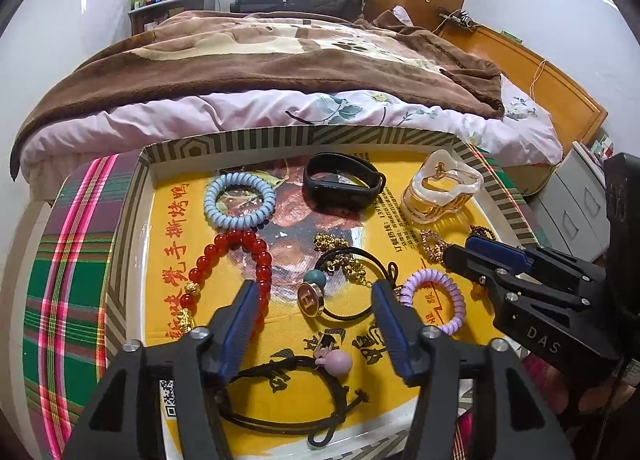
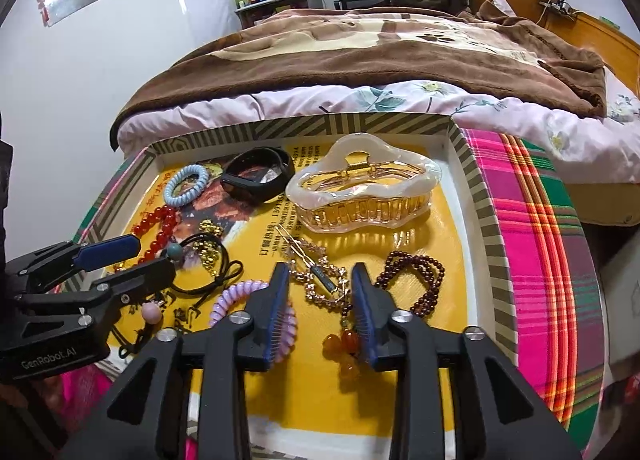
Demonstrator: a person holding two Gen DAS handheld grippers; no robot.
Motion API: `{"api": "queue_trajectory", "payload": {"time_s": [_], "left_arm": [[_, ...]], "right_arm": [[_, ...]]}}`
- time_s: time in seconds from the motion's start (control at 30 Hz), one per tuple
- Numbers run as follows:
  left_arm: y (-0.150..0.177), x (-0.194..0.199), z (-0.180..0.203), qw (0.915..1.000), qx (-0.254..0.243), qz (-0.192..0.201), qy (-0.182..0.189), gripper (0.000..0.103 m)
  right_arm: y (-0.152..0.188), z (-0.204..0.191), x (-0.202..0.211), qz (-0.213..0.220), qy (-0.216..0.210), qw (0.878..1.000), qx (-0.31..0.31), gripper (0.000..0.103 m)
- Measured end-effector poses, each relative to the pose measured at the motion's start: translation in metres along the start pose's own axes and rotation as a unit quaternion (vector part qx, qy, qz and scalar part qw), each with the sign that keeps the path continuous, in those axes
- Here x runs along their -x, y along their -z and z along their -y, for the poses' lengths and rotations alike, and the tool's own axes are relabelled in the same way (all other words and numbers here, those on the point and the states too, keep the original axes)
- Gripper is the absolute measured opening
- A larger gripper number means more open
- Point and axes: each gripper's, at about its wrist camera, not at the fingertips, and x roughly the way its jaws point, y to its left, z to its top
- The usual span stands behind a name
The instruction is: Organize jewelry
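The jewelry lies spread in a shallow tray [image 1: 180, 148] lined with yellow paper. The left gripper [image 1: 316, 300] hovers with jaws apart over a black hair tie [image 1: 360, 280] with a round charm; the red bracelet [image 1: 240, 256] is at its 10 o'clock. The right gripper [image 2: 320, 292] is also apart, above a rhinestone hairpin [image 2: 320, 272], with the dark bracelet [image 2: 416, 280] at 2 o'clock and the clear claw clip [image 2: 364, 188] at 12. The tray sits on plaid cloth [image 2: 552, 244] before a bed [image 2: 380, 52].
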Motion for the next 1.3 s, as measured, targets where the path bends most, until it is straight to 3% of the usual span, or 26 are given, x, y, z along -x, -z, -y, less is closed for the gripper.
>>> {"api": "queue_trajectory", "payload": {"time_s": [0.13,0.3,0.57,0.77,1.0,1.3], "left_arm": [[0.001,0.007,0.001,1.0000,0.002,0.004,-0.008,0.061],[0.011,0.030,0.002,0.9994,0.004,0.027,-0.020,0.072],[0.043,0.070,0.009,0.9965,0.023,0.062,-0.050,0.091],[0.074,0.093,0.014,0.9923,0.025,0.082,-0.089,0.092],[0.100,0.117,0.025,0.9887,0.007,0.094,-0.116,0.092],[0.112,0.138,0.032,0.9873,0.009,0.107,-0.117,0.092]], "right_arm": [[0.002,-0.002,0.009,0.010,0.002,1.000,-0.004,0.040],[0.008,-0.004,0.032,0.033,-0.002,0.999,-0.015,0.048],[0.038,-0.019,0.071,0.063,0.031,0.997,-0.014,0.048],[0.065,-0.034,0.097,0.083,0.036,0.996,-0.009,0.048],[0.086,-0.049,0.116,0.099,0.073,0.992,0.007,0.048],[0.101,-0.062,0.132,0.112,0.081,0.990,0.011,0.048]]}}
